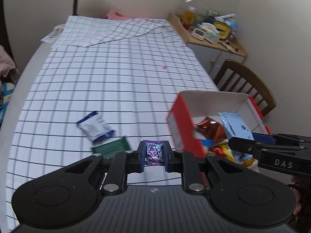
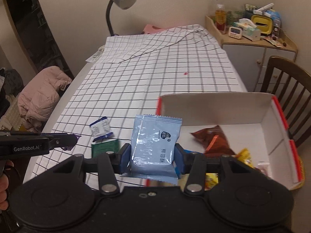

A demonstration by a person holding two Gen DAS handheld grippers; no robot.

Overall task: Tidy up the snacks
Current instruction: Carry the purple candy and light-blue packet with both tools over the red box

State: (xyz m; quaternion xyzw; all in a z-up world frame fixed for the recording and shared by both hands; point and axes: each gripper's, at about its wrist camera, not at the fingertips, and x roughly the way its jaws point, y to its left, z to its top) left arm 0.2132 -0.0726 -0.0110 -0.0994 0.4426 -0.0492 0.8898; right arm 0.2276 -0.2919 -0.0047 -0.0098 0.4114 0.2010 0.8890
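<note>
Sorting snacks, we list: a small purple foil candy packet (image 1: pixel 154 153) pinched in our left gripper (image 1: pixel 154 155); a pale blue plastic sachet (image 2: pixel 155 143) clamped in our right gripper (image 2: pixel 153 157), both lifted beside the red-sided white cardboard box (image 2: pixel 276 141). Boxed already: several wrappers. Remaining on the checked tablecloth (image 1: pixel 116 73): a blue-and-white packet (image 1: pixel 95 126) and a green packet (image 1: pixel 111 147).

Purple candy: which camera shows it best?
Left wrist view: the purple candy sits centred, label up, pinched in the left tool. The right wrist view shows only a purple tip sticking out of that tool, side-on.
</note>
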